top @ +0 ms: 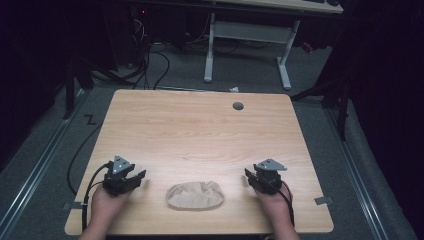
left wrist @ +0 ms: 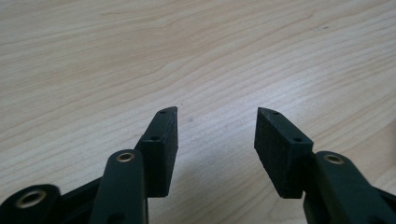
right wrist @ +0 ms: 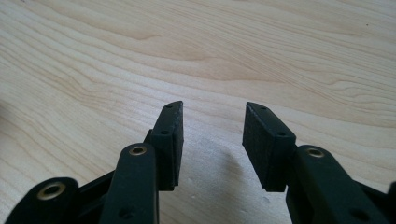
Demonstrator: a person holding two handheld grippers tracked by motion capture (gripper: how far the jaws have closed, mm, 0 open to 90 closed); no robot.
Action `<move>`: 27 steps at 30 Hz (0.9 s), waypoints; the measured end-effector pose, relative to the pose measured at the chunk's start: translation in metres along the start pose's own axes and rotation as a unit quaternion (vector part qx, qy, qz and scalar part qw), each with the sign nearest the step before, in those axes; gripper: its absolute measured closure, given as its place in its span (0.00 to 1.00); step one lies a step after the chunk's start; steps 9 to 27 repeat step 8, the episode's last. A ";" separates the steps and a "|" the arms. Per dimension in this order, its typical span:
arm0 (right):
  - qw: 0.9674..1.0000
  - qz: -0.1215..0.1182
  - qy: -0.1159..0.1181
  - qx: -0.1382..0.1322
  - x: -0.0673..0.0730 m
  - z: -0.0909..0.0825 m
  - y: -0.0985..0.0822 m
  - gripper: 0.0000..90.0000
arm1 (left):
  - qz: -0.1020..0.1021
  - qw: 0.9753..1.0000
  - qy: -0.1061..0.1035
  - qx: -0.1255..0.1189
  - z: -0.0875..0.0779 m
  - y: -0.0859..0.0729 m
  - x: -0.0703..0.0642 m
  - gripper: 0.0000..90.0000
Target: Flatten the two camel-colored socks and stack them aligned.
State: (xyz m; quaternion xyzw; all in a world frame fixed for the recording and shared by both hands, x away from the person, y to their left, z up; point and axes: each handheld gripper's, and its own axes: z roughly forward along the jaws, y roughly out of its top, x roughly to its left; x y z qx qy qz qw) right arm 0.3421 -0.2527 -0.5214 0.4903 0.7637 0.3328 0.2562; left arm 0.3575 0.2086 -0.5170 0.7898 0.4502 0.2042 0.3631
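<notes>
Item one: left gripper (top: pixel 131 176), black two-jaw tool with a grey three-cornered plate on top and a dark cable trailing back past the hand. Jaws stand wide apart with nothing between them; in the left gripper view the flat, finely ribbed pads (left wrist: pixel 164 140) face each other over bare wood.

Item two: right gripper (top: pixel 252 175), same make (black body, grey plate, cable). Jaws likewise spread wide and empty; its matte rectangular pads (right wrist: pixel 267 140) are chamfered at the tips and fixed with small screws.

Item three: crumpled beige cloth bundle (top: pixel 195 195), soft, oval in outline, with creased folds gathered toward its middle. It lies flat on the table between the two grippers, nearer the person's edge than either set of jaws, apart from both and touched by neither.

Item four: light wooden table with rounded corners (top: pixel 200 130), smooth laminate with a wavy pale grain, stretching out ahead of both grippers. A small round grey cable hole (top: pixel 238 106) sits far ahead of the right gripper, near the far edge.

Item five: grey carpeted floor (top: pixel 45 200), around the table.
</notes>
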 end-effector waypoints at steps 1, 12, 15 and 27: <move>1.000 -0.002 0.000 0.001 0.001 0.000 0.000 0.65 | 0.001 1.000 -0.002 0.000 -0.001 0.000 0.000 0.56; 1.000 0.002 0.003 0.008 0.001 0.003 -0.001 0.66 | -0.007 1.000 -0.007 -0.006 -0.004 0.000 0.002 0.56; 1.000 0.002 0.003 0.008 0.001 0.003 -0.001 0.66 | -0.007 1.000 -0.007 -0.006 -0.004 0.000 0.002 0.56; 1.000 0.002 0.003 0.008 0.001 0.003 -0.001 0.66 | -0.007 1.000 -0.007 -0.006 -0.004 0.000 0.002 0.56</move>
